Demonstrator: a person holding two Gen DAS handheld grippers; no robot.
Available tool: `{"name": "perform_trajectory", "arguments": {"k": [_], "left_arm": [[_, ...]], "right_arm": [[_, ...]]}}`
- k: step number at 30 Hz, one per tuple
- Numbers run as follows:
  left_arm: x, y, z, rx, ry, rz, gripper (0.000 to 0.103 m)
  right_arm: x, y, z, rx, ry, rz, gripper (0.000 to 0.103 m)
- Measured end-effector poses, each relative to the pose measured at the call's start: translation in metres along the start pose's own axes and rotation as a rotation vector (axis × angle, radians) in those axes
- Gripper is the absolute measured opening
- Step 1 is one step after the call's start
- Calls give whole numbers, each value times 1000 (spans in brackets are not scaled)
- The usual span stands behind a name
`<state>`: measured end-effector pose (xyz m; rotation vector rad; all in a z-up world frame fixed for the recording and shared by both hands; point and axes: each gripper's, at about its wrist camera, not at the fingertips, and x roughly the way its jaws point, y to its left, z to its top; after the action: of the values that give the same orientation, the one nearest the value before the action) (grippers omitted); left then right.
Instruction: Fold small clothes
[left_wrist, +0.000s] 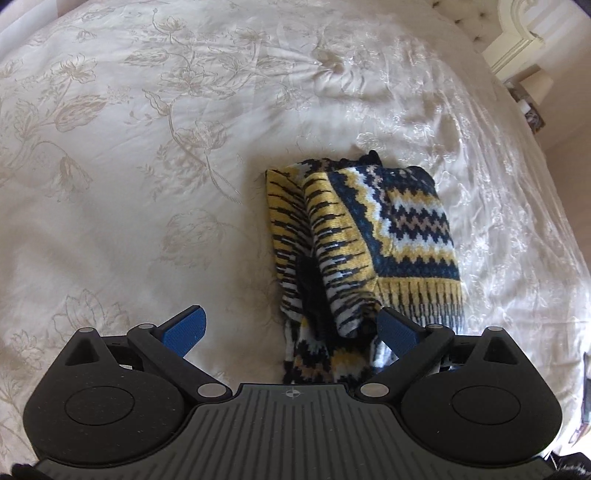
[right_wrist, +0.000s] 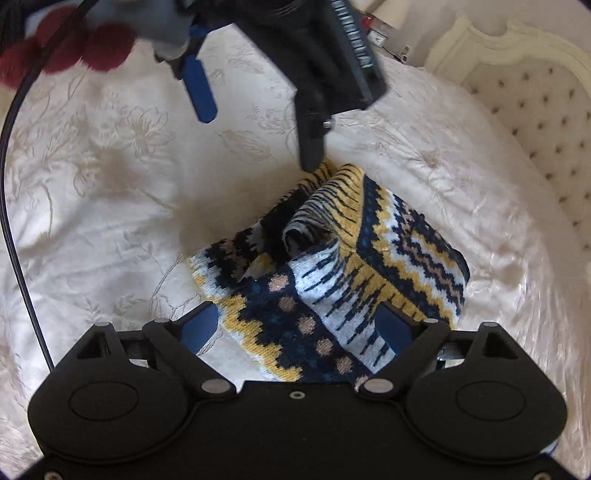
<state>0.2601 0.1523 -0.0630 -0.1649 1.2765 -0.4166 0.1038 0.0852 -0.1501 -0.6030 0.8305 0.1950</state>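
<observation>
Knitwear: a small sweater (left_wrist: 354, 236) in yellow, navy, white and tan zigzag bands, partly folded, lies on the bed; in the right wrist view (right_wrist: 332, 273) its near edge, with tan dots on navy, reaches between the two blue pads.
Bed cover: cream bedspread (left_wrist: 147, 147) with a woven floral pattern, wrinkled to the right of the sweater.
Left hand-held gripper: jaws wide apart (left_wrist: 291, 328), blue pads clear of one another; a fold of the sweater's near end lies between them, and the right pad is just beside the ribbed hem. Nothing is clamped. In the right wrist view the same tool (right_wrist: 258, 136) hangs over the sweater's far end, one dark finger tip at or just above the knit; contact cannot be told.
Right hand-held gripper: jaws wide apart (right_wrist: 299, 328), the sweater's near corner lying loose between the pads, not pinched.
Headboard: cream, button-tufted (right_wrist: 535, 103), at the far right.
Person: a hand in a pale glove with dark red pompoms (right_wrist: 74, 48), blurred, at the far left.
</observation>
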Motion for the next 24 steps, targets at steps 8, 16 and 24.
{"name": "perform_trajectory", "arguments": {"k": [8, 16, 24], "left_arm": [[13, -2, 5, -77, 87, -138, 101], [52, -19, 14, -124, 173, -264, 101], [84, -25, 37, -137, 115, -223, 99]], "right_arm": [[6, -30, 6, 192, 1, 70, 21], [-14, -68, -6, 415, -60, 144, 19], [-9, -65, -8, 430, -55, 169, 17]]}}
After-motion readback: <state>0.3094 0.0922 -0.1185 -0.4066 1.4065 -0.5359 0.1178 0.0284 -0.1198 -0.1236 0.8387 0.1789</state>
